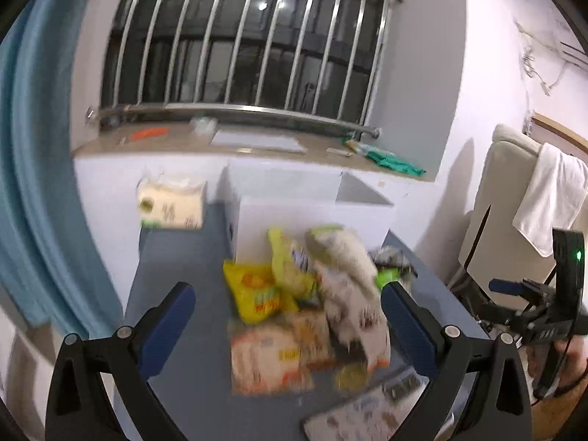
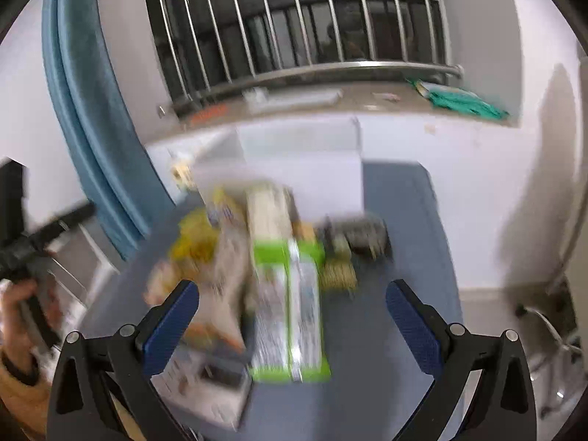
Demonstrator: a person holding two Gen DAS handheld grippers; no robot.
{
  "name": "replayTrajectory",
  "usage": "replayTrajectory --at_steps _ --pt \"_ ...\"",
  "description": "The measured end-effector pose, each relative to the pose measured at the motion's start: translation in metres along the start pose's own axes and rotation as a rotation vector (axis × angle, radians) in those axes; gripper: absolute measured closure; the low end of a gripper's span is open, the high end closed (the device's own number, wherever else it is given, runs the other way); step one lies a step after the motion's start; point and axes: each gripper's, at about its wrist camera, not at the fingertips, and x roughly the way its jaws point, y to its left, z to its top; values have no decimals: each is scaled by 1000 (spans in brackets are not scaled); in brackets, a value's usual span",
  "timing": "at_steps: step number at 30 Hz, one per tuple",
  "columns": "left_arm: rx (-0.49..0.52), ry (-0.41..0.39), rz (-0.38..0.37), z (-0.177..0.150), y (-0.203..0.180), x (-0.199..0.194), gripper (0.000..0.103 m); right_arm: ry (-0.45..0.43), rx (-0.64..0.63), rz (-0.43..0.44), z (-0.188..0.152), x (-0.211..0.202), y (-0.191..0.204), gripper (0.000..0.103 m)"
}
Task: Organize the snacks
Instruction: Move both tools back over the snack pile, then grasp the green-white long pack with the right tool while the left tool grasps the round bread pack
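Note:
A heap of snack packets lies on the blue-grey table (image 1: 172,294): a yellow packet (image 1: 253,294), an orange-white packet (image 1: 264,360), a white packet (image 1: 349,294). A white open box (image 1: 312,213) stands behind the heap. My left gripper (image 1: 288,316) is open above the heap's near side, holding nothing. In the right wrist view a green-and-white packet (image 2: 290,312) lies lengthwise on top of the heap, and my right gripper (image 2: 292,316) is open around it from above; contact cannot be told. Both views are blurred.
A tissue pack (image 1: 171,205) stands at the table's back left. A flat printed box (image 1: 367,411) lies at the near edge. A dark packet (image 2: 360,235) sits right of the heap. A windowsill (image 1: 257,143) with barred window lies behind; blue curtain (image 1: 40,183) at left.

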Motion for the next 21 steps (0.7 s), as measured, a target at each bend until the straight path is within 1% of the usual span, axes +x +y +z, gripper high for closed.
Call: replayTrajectory --at_steps 1,2,3,4,6,8,10,13,18,19,20,21 --pt "-33 9 -9 -9 2 -3 0 16 -16 0 -7 3 5 0" --pt "-54 24 -34 -15 3 -4 0 31 -30 10 -11 5 7 0" --pt "-59 31 -47 -18 2 -4 0 52 -53 10 -14 10 12 0" --pt "-59 32 -51 -23 1 -6 0 59 -67 -12 -14 13 14 0" --pt "-53 42 -46 -29 -2 -8 0 47 -82 -34 -12 18 18 0" --pt "-47 61 -44 -35 -3 -7 0 46 -72 -8 -14 25 18 0" --pt "-36 87 -49 -40 -5 -4 0 80 -47 14 -14 40 17 0" --pt "-18 122 -19 -48 -6 5 0 119 -42 15 -18 63 17 0" --pt "-35 176 -15 -57 -3 22 0 185 -38 5 -25 102 11 0" --pt "-33 185 -14 -59 -4 24 0 203 -34 10 -26 108 9 5" --pt "-30 193 -10 -60 -4 26 0 221 -24 16 -27 114 6 24" --pt "-29 196 -6 -61 -3 27 0 236 -3 17 -28 120 2 37"
